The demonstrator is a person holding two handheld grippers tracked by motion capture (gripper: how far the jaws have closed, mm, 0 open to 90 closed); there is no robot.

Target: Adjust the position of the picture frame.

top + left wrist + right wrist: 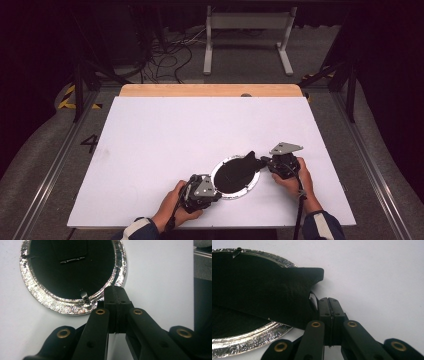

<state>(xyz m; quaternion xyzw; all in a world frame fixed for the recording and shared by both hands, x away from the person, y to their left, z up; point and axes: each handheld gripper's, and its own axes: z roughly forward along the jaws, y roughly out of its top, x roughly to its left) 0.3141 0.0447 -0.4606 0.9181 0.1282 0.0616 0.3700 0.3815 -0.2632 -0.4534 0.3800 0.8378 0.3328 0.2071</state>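
Because it sags and folds over the foil pan (252,184) at the counter's (150,140) near middle, the black cloth (239,170) looks light and limp; take it by an edge. Right claw (331,305) pinches its loop, left claw (116,295) shut on the pan's rim.

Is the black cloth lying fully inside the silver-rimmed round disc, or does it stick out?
It sticks out. One corner of the black cloth reaches past the silver rim onto the white table.
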